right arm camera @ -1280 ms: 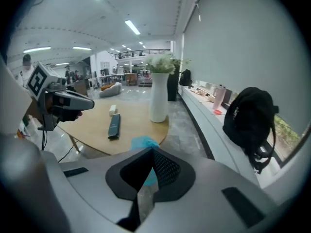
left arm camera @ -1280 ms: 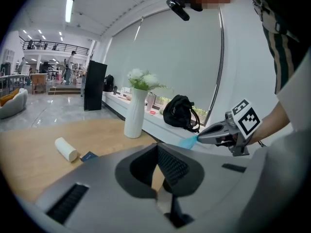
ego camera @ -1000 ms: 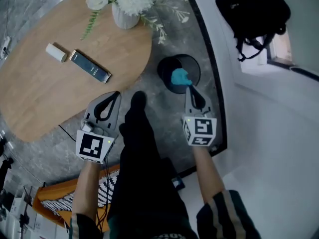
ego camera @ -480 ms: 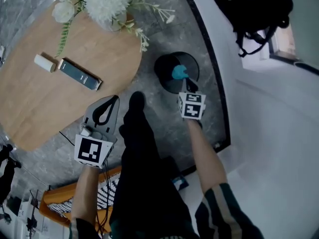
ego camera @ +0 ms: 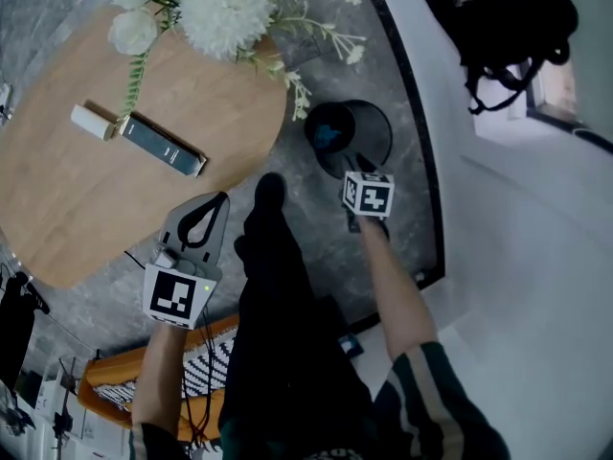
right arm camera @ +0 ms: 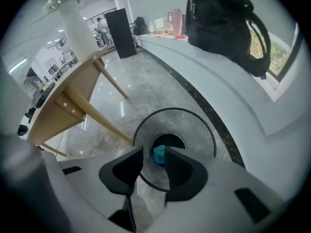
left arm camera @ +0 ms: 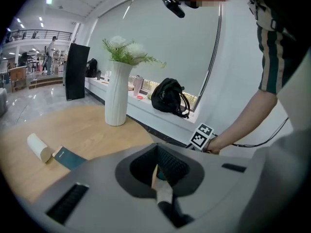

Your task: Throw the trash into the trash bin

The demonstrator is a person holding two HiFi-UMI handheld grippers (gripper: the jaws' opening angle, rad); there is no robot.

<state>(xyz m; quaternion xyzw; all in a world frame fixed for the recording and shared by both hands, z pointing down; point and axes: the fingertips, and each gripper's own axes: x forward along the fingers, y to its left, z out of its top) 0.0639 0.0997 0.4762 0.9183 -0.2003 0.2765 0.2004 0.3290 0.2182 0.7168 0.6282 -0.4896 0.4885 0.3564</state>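
My right hand-held gripper (right arm camera: 154,155) points steeply down over the trash bin (right arm camera: 194,125). Its jaws stand apart and have just been opening. Nothing is pressed between them. The trash (right arm camera: 159,154), a crumpled teal wad, lies down inside the bin, and I see it through the gap between the jaws, clear of both.

The bin is round, black and made of mesh. It stands on a polished grey stone floor (ego camera: 321,209) with pale veining, just right of the tabletop's near right edge. A dark strip (ego camera: 421,209) curves along the floor on the bin's right. Beyond the strip rises a white ledge (right arm camera: 218,86), which carries a black backpack (ego camera: 503,17) at the far right.

The tabletop (ego camera: 86,199) is a rounded slab of light wood on slanting wooden legs, filling the left of the scene. At its far edge stands a tall white vase (left arm camera: 116,98) of white flowers (ego camera: 225,12) with green sprigs. Nearer lie a flat dark teal box (ego camera: 163,147) and, just beside its left end, a small white roll (ego camera: 93,121).

My left hand-held gripper (left arm camera: 156,168) hangs off the tabletop's near edge with its jaws closed together. My leg (ego camera: 278,295), in black, stands between the two grippers.

The room behind the tabletop is large and bright, with ceiling lights and a tall black panel.
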